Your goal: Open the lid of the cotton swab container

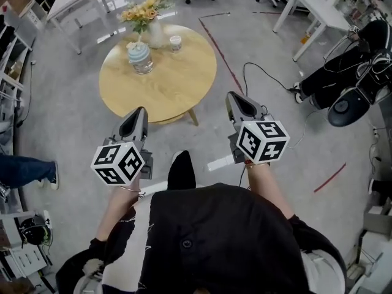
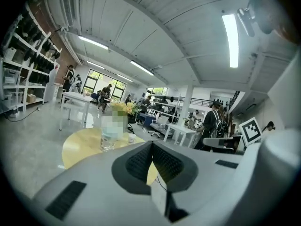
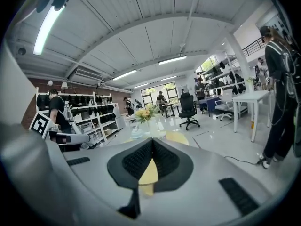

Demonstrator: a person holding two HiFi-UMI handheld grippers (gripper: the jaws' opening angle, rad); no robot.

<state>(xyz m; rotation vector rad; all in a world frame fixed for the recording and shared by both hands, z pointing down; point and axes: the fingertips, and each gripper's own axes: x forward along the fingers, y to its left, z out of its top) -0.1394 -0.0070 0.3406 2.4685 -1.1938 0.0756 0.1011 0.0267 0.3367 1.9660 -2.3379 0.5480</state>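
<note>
The cotton swab container (image 1: 140, 57), a clear jar with a blue-and-white striped lid on it, stands at the far left of the round wooden table (image 1: 177, 78). It also shows in the left gripper view as the jar (image 2: 109, 136) and small in the right gripper view as the jar (image 3: 137, 133). My left gripper (image 1: 138, 113) is shut and empty, held over the floor short of the table's near edge. My right gripper (image 1: 234, 97) is shut and empty too, off the table's near right edge. Both point toward the table, jaws pressed together (image 2: 151, 147) (image 3: 151, 142).
A vase of yellow flowers (image 1: 149, 18) and a small paper cup (image 1: 176, 42) stand behind the jar. A black cable (image 1: 263, 72) and red tape (image 1: 220, 54) lie on the floor to the right. White desks (image 1: 312, 8), a person's leg (image 1: 27, 169) at left.
</note>
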